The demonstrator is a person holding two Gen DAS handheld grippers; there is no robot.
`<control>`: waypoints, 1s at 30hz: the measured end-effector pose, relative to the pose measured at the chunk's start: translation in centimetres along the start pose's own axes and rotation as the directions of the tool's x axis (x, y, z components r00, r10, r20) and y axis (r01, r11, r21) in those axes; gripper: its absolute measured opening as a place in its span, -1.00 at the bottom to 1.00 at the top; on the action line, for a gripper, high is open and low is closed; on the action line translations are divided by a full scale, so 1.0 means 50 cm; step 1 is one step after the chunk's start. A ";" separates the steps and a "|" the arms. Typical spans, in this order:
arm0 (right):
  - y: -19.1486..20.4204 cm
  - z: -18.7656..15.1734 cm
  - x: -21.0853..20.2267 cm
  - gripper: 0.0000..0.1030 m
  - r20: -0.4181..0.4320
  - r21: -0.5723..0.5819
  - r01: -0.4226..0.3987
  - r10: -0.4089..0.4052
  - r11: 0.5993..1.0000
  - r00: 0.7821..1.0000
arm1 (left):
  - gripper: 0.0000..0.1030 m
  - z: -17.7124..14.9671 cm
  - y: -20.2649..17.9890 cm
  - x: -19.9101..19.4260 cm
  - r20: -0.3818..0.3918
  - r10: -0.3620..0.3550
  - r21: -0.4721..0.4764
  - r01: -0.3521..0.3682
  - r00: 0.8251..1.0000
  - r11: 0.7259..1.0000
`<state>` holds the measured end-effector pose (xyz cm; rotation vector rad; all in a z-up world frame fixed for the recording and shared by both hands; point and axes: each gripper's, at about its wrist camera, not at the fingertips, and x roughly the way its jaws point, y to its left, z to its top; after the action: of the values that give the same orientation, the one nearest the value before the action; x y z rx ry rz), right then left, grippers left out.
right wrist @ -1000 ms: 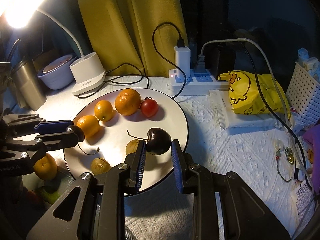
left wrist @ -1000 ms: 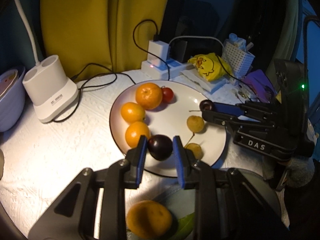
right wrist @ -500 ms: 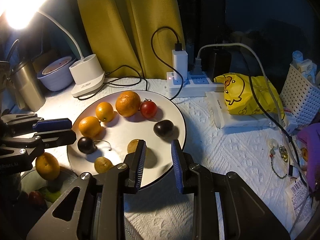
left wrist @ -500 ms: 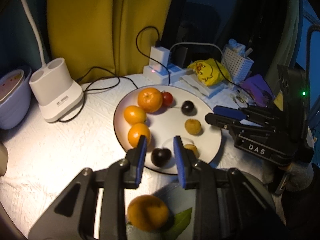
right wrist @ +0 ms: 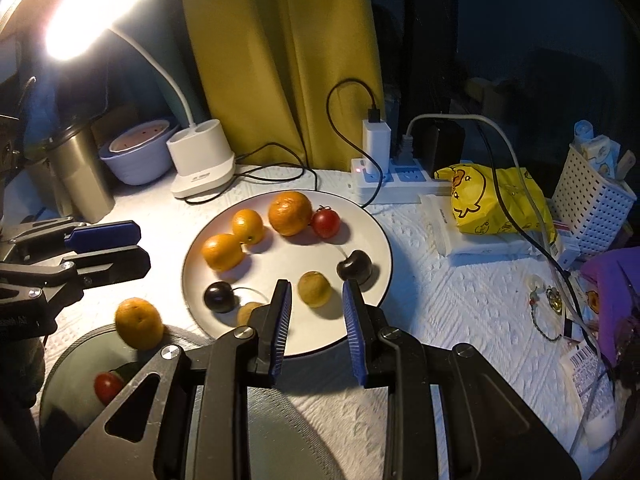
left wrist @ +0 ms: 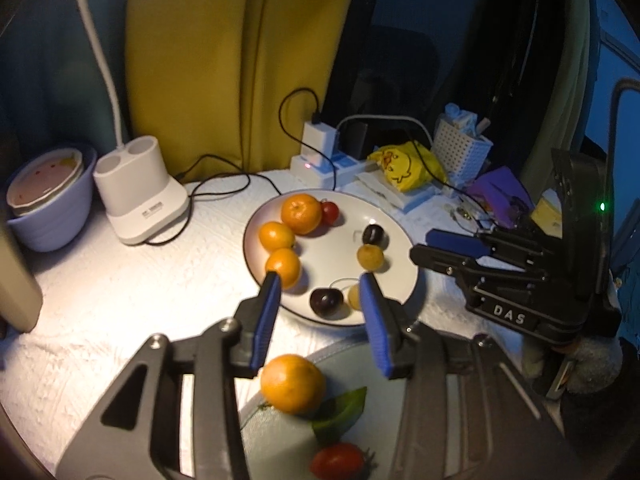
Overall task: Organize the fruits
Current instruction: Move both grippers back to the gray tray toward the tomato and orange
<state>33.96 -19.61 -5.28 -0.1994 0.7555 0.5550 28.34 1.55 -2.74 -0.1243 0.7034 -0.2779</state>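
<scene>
Change: a second ago we pinched a dark cherry in each gripper; both cherries now lie loose on the white plate (right wrist: 372, 236) and both grippers have pulled back and up from it.
Left cherry: the dark cherry (left wrist: 326, 301) we released rests on the near part of the plate, just beside a small yellow fruit (left wrist: 354, 297), its thin stem curling above it.
Right cherry: the other dark cherry (right wrist: 354, 267) sits toward the plate's right edge, near a yellow-green fruit (right wrist: 314, 289).
Other fruit on the plate: three oranges (right wrist: 289, 213) curve along the far left side, with a red cherry tomato (right wrist: 325, 222) touching the largest one.
Left gripper (left wrist: 318, 312): we see its blue fingers (left wrist: 267, 316) spreading apart, with nothing between them; the cherry lies beyond the tips.
Right gripper (right wrist: 315, 322): our fingers (right wrist: 280, 322) stand at their narrowest, a gap showing between the pads, and they hold nothing.
Grey dish (right wrist: 76, 352): it sits nearest to us, beside the plate, and holds an orange (left wrist: 293, 383), a green leaf (left wrist: 340, 410) and a small red tomato (left wrist: 338, 460).
Surface (left wrist: 120, 292): a white textured cloth covers it.
Surroundings: a white lamp base (left wrist: 140, 196) and a lilac bowl (left wrist: 48, 200) stand to the left; a power strip (right wrist: 396, 182), a yellow duck bag (right wrist: 492, 200) and a white basket (right wrist: 592, 200) lie behind and to the right.
</scene>
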 end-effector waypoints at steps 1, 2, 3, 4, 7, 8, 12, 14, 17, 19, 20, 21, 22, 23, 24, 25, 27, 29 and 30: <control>0.005 -0.002 -0.006 -0.46 0.001 -0.002 -0.002 0.002 1.000 1.000 | -0.18 -0.002 0.001 -0.007 0.004 0.001 -0.002 -0.001 1.000 1.000; 0.010 -0.004 -0.010 -0.46 0.001 -0.003 -0.003 0.003 1.000 1.000 | -0.18 -0.005 0.002 -0.015 0.008 0.003 -0.004 -0.003 1.000 1.000; 0.016 -0.006 -0.015 -0.46 0.002 -0.005 -0.006 0.006 1.000 1.000 | -0.18 -0.007 0.002 -0.022 0.012 0.005 -0.005 -0.005 1.000 1.000; 0.021 -0.007 -0.019 -0.46 0.002 -0.007 -0.007 0.007 1.000 1.000 | -0.18 -0.010 0.003 -0.028 0.015 0.006 -0.006 -0.006 1.000 1.000; 0.037 -0.013 -0.030 -0.46 0.002 -0.012 -0.012 0.012 1.000 1.000 | -0.18 -0.020 0.005 -0.048 0.024 0.011 -0.008 -0.011 1.000 1.000; 0.043 -0.016 -0.035 -0.46 0.002 -0.013 -0.013 0.013 1.000 1.000 | -0.18 -0.025 0.007 -0.056 0.028 0.013 -0.010 -0.013 1.000 1.000; 0.067 -0.025 -0.048 -0.46 0.002 -0.019 -0.021 0.022 1.000 1.000 | -0.18 -0.041 0.014 -0.078 0.037 0.020 -0.019 -0.019 0.999 1.000; 0.078 -0.028 -0.052 -0.46 0.000 -0.023 -0.027 0.027 0.999 1.000 | -0.18 -0.050 0.018 -0.090 0.041 0.023 -0.024 -0.022 0.999 0.999; 0.100 -0.035 -0.055 -0.45 -0.009 -0.033 -0.038 0.038 0.999 0.999 | -0.18 -0.066 0.027 -0.105 0.045 0.032 -0.033 -0.031 0.998 0.999; 0.116 -0.042 -0.057 -0.45 -0.017 -0.042 -0.046 0.045 0.998 0.999 | -0.18 -0.079 0.034 -0.116 0.045 0.040 -0.037 -0.039 0.998 0.999; 0.121 -0.044 -0.058 -0.45 -0.019 -0.044 -0.049 0.048 0.998 0.999 | -0.18 -0.084 0.037 -0.120 0.045 0.044 -0.040 -0.042 0.998 0.998; 0.129 -0.047 -0.058 -0.45 -0.022 -0.047 -0.053 0.052 0.997 0.998 | -0.17 -0.089 0.039 -0.123 0.045 0.046 -0.042 -0.044 0.998 0.998; 0.135 -0.049 -0.059 -0.45 -0.025 -0.049 -0.056 0.055 0.997 0.998 | -0.17 -0.096 0.043 -0.129 0.045 0.049 -0.046 -0.047 0.998 0.998; 0.143 -0.053 -0.058 -0.44 -0.029 -0.053 -0.060 0.059 0.997 0.998 | -0.17 -0.101 0.046 -0.132 0.045 0.051 -0.050 -0.049 0.998 0.998; 0.150 -0.056 -0.058 -0.44 -0.034 -0.056 -0.063 0.061 0.996 0.998 | -0.17 -0.107 0.049 -0.136 0.045 0.054 -0.054 -0.052 0.998 0.997; 0.156 -0.059 -0.057 -0.44 -0.038 -0.058 -0.066 0.064 0.996 0.997 | -0.17 -0.112 0.052 -0.139 0.044 0.056 -0.058 -0.054 0.997 0.997; 0.171 -0.068 -0.055 -0.43 -0.049 -0.064 -0.074 0.071 0.995 0.996 | -0.17 -0.121 0.058 -0.144 0.043 0.058 -0.066 -0.055 0.997 0.996; 0.183 -0.076 -0.053 -0.42 -0.060 -0.069 -0.081 0.077 0.994 0.995 | -0.17 -0.132 0.064 -0.149 0.041 0.060 -0.075 -0.057 0.997 0.996; 0.188 -0.080 -0.052 -0.41 -0.066 -0.071 -0.085 0.081 0.994 0.995 | -0.17 -0.138 0.068 -0.151 0.040 0.060 -0.081 -0.057 0.997 0.995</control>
<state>24.95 -14.22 -6.10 -0.2554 0.8075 0.6587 19.05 6.86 -3.98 -0.1849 0.6753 -0.1904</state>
